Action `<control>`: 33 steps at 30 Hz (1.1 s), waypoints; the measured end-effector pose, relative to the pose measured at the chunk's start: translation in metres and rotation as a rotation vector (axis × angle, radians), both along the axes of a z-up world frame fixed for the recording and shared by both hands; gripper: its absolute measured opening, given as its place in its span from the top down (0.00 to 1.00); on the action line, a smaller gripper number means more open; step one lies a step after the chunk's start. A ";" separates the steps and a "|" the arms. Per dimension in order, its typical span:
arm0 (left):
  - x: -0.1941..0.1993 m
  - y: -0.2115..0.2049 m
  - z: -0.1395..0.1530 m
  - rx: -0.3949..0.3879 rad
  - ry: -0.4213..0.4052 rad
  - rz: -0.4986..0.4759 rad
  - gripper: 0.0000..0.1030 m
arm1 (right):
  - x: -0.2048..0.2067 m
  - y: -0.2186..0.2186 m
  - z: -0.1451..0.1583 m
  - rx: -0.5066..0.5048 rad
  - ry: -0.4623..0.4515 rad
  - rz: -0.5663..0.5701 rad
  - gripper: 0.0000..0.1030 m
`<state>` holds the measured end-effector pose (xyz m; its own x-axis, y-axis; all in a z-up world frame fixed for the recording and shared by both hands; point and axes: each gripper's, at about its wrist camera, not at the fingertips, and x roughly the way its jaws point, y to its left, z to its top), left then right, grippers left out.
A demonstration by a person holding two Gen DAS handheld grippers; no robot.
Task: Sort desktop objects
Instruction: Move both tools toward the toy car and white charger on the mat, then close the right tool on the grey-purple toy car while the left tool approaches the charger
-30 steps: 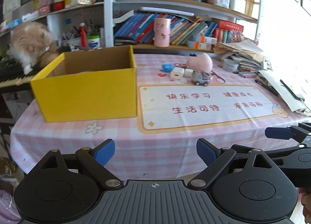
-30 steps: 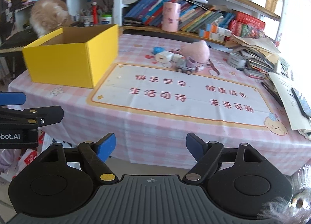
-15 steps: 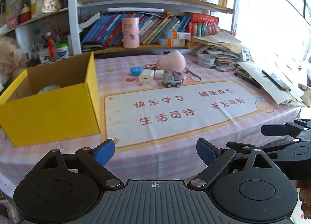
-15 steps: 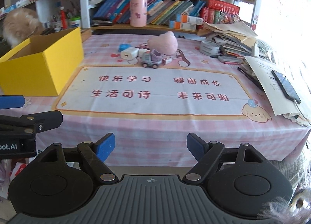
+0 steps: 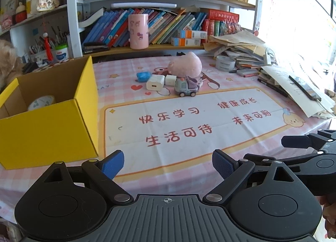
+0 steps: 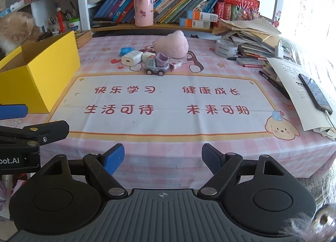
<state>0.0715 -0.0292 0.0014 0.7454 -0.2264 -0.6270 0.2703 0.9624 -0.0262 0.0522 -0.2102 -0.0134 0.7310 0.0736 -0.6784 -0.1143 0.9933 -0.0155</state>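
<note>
A cluster of small things lies mid-table: a pink plush toy (image 5: pixel 187 64), a toy truck (image 5: pixel 186 87), a white charger (image 5: pixel 155 82), a small white cube (image 5: pixel 170 79) and a blue lump (image 5: pixel 143 76). The same toy truck (image 6: pixel 157 65) and plush toy (image 6: pixel 171 44) show in the right wrist view. An open yellow box (image 5: pixel 50 130) stands at the left with a round roll (image 5: pixel 41 102) inside. My left gripper (image 5: pixel 167 165) hovers open over the table's near edge, with nothing between its fingers. My right gripper (image 6: pixel 162 159) is likewise open and empty, to the right of the left one.
A bookshelf (image 5: pixel 159 46) lines the back with a pink cup (image 5: pixel 138 31). Stacked papers and books (image 5: pixel 243 52), a tape roll (image 5: pixel 225 63), pens and a phone (image 6: pixel 315 92) crowd the right side. A fluffy cat (image 6: pixel 14 29) sits behind the box.
Both grippers have moved to the right along the table's near edge and a little closer in. The yellow box has slid toward the left of both views. Jaws stayed open.
</note>
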 end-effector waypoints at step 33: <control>0.138 -0.067 0.008 0.072 0.003 0.271 0.09 | 0.209 -0.052 -0.005 0.025 0.052 0.293 0.22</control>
<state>0.2097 -0.0964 0.0096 0.7706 0.0265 -0.6368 0.0026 0.9990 0.0447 0.2610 -0.2618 -0.0188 0.6402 0.2938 -0.7098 -0.3964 0.9178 0.0223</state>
